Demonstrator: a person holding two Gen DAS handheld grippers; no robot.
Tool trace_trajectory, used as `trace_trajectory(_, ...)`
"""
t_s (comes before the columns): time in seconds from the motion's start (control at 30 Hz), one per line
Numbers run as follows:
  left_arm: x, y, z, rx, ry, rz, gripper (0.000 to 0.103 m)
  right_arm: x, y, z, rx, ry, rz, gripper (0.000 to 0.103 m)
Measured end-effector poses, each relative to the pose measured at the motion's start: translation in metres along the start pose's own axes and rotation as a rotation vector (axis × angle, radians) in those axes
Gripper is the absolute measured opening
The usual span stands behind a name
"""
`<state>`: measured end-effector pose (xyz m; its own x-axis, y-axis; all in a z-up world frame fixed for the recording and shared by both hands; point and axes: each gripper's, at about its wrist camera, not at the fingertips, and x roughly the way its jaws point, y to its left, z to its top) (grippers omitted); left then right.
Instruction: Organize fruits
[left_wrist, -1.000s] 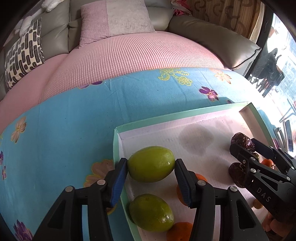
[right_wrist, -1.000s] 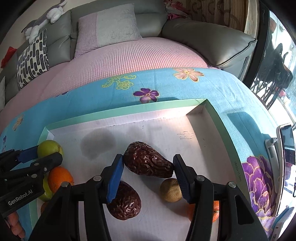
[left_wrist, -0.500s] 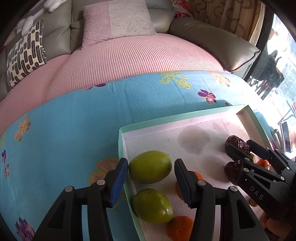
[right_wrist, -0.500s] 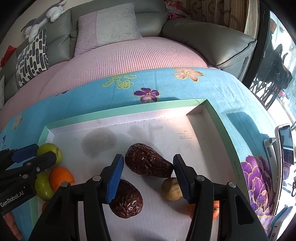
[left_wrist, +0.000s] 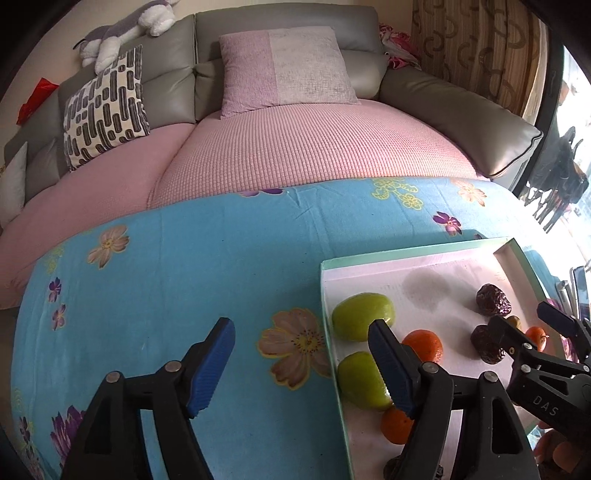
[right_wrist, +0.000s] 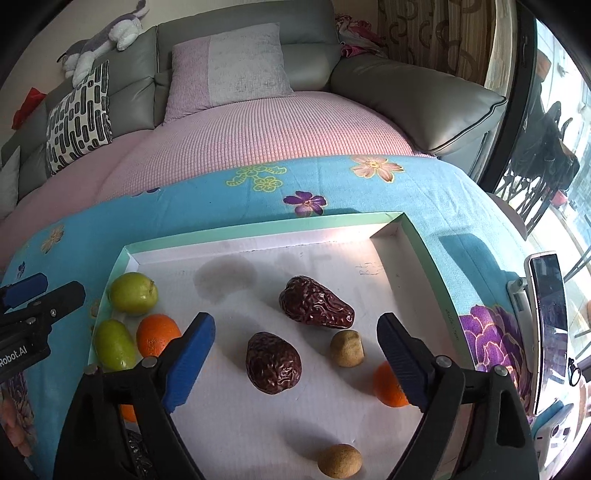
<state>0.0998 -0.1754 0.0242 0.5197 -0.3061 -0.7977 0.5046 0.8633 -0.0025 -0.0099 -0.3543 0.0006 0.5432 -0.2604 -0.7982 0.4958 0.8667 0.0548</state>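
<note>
The left gripper (left_wrist: 301, 360) is wide open and holds nothing. It hangs over the blue flowered cloth (left_wrist: 184, 266), right at the left edge of the tray (left_wrist: 406, 256). The right gripper (right_wrist: 295, 347) is wide open too, and it is empty. It hangs over the middle of the tray.

All the fruits lie in the tray. Closest to the right gripper is a small tan round fruit (right_wrist: 339, 460) near the bottom. A bit farther, a dark wrinkly fruit (right_wrist: 273, 362) sits between the blue fingers (right_wrist: 188, 360). Beside it are another tan fruit (right_wrist: 346, 348) and an orange (right_wrist: 388, 386) partly behind the right finger. Farther back lies a second dark wrinkly fruit (right_wrist: 316, 302).

On the left side of the tray, two green fruits (right_wrist: 133, 293) and an orange (right_wrist: 158, 334) sit close together. Another orange peeks out nearer, behind the left finger.

Past the tray the blue cloth goes on. Behind it is a grey sofa (right_wrist: 424, 88) with a pink cover (right_wrist: 258, 136), a pink pillow (right_wrist: 229, 66), a spotted pillow (right_wrist: 79, 122) and a stuffed toy (right_wrist: 99, 44) on top.
</note>
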Motion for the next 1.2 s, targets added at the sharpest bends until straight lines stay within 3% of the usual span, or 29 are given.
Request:
trace_trajectory(0.07, -0.002, 0.012, -0.005, -0.021, -0.005, 0.039, 0.081, -0.007, 0.003, -0.003, -0.006, -0.016, 0.005, 0.090)
trace_trajectory(0.17, -0.006, 0.029, -0.016, -0.057, -0.001, 0.070, 0.101, -0.017, 0.008, -0.011, -0.007, -0.042, 0.019, 0.091)
trace_trajectory(0.5, -0.036, 0.063, -0.065, -0.119, -0.067, 0.113, 0.103, -0.045, 0.026, -0.042, -0.008, -0.058, 0.035, 0.091)
trace_trajectory(0.67, -0.048, 0.068, -0.091, -0.121, -0.055, 0.113, 0.103, -0.067, 0.040, -0.057, -0.038, -0.073, 0.041, 0.091)
trace_trajectory(1.03, -0.076, 0.066, -0.119, -0.119, -0.058, 0.269, 0.103, -0.081, 0.065, -0.087, -0.137, -0.044, 0.075, 0.091)
trace_trajectory(1.2, -0.071, 0.069, -0.125, -0.133, -0.008, 0.330, 0.103, -0.081, 0.071, -0.095, -0.170, -0.038, 0.072, 0.091)
